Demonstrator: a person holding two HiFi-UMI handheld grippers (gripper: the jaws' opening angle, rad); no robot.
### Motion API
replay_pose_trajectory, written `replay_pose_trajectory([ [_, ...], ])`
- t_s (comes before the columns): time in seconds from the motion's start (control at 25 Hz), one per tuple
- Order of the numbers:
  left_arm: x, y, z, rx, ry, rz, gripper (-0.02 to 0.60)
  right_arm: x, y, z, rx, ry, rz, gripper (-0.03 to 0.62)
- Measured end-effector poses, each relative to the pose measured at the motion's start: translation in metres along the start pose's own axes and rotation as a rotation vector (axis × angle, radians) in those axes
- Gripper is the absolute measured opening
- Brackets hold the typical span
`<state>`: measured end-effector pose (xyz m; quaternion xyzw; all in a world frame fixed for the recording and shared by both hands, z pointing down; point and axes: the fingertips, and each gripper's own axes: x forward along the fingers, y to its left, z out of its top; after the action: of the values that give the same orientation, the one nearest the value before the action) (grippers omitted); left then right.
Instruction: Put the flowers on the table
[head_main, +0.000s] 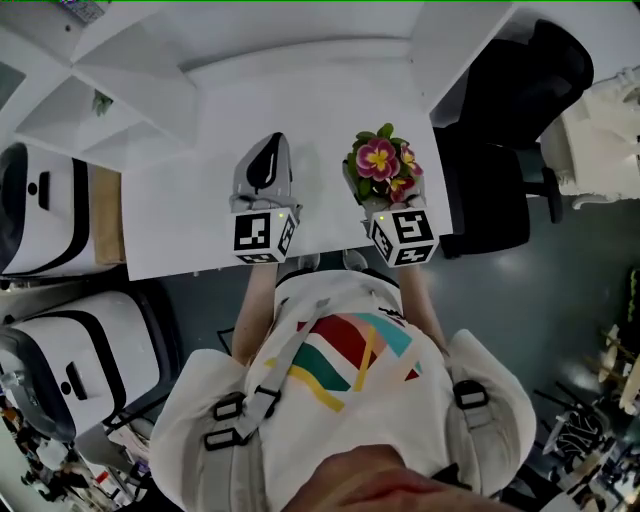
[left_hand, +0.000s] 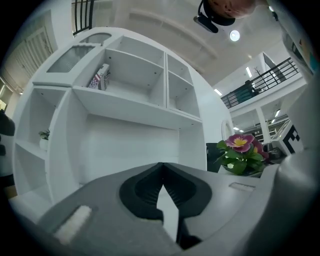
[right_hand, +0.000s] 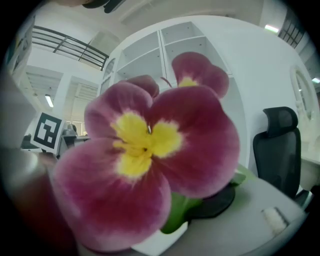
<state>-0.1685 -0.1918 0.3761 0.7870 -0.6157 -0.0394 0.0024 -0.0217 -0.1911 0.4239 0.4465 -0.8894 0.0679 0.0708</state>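
Pink flowers (head_main: 380, 160) with yellow centres and green leaves are above the right part of the white table (head_main: 200, 210). My right gripper (head_main: 386, 192) is shut on them from the near side. In the right gripper view the blooms (right_hand: 150, 150) fill the picture and hide the jaws, except for one grey finger (right_hand: 240, 220) at the lower right. My left gripper (head_main: 266, 150) hangs over the table's middle, to the left of the flowers. Its jaws (left_hand: 161, 167) are shut with nothing in them. The flowers (left_hand: 242, 150) appear at the right of the left gripper view.
A white shelf unit (head_main: 130, 80) stands behind the table, with a small plant (left_hand: 44, 136) in a left compartment. A black office chair (head_main: 510, 120) is to the table's right. White machines (head_main: 50, 215) stand on the floor at the left.
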Motion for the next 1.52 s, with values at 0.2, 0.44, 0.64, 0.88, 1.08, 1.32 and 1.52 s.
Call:
replay_pose_trajectory([
  [0.2,0.013,-0.015,-0.002,-0.011,0.008,-0.072,0.003,-0.015,-0.019,-0.003,0.016,-0.002,-0.097,0.344],
  [0.44,0.021,-0.027,-0.005,-0.022,0.020,-0.109,0.003,-0.025,-0.027,-0.004,0.025,-0.004,-0.138,0.344],
  [0.64,0.023,-0.029,-0.004,-0.020,0.022,-0.112,0.003,-0.027,-0.030,-0.006,0.033,0.001,-0.145,0.344],
  [0.88,0.026,-0.027,-0.004,-0.014,0.027,-0.093,0.003,-0.017,-0.040,0.000,0.022,-0.012,-0.131,0.344],
  [1.08,0.028,-0.024,-0.006,-0.009,0.036,-0.070,0.003,-0.008,-0.056,0.007,0.011,-0.017,-0.133,0.344],
  [1.32,0.022,-0.016,-0.011,0.006,0.053,-0.042,0.003,0.007,-0.071,-0.002,0.046,0.012,-0.129,0.344],
  [1.52,0.017,-0.011,-0.017,0.011,0.070,-0.021,0.003,0.025,-0.087,-0.005,0.016,0.039,-0.108,0.344],
])
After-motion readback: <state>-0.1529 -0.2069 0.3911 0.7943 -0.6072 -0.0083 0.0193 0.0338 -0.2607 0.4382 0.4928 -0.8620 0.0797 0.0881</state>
